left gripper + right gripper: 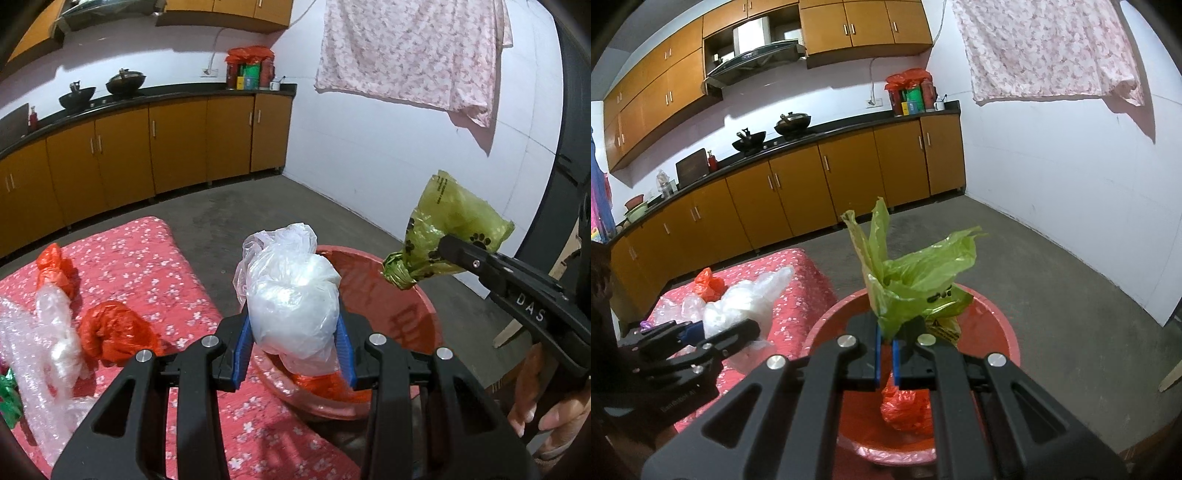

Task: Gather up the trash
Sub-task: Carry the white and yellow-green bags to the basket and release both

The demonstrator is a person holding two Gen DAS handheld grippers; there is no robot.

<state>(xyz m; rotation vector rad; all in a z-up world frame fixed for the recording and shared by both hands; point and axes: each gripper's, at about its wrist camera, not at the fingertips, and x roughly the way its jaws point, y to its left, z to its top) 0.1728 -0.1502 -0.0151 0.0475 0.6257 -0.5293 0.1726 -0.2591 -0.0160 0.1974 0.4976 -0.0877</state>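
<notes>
Red basin [997, 325]: sits beside the right edge of the surface [155, 258], which wears a red floral cloth; one red bag [905, 410] lies in its bottom.
Left tongs [293, 332]: blue pads closed on a bulky white bag [291, 295], held wide by its bulk; the bag hangs over the basin's near-left rim, above the red bag.
White bag: crumpled clear-white plastic, its loose top sticking up past the pads.
Right tongs [885, 356]: pads nearly together, pinching the lower end of a green bag [908, 280].
Green bag: thin plastic with black paw prints, knotted at one end, held in the air over the basin; its open end fans upward in the right wrist view.
Left on the surface: a red bag [114, 332] near the front, an orange-red bag [55, 269] further back toward the left edge, clear bubble wrap [48, 347] between and beside them, and a scrap of green foil [9, 395] at the left edge.
Background: orange cabinets [812, 177] under a black worktop with two woks [792, 123]; a pink floral cloth [1045, 48] hangs on the white wall.
</notes>
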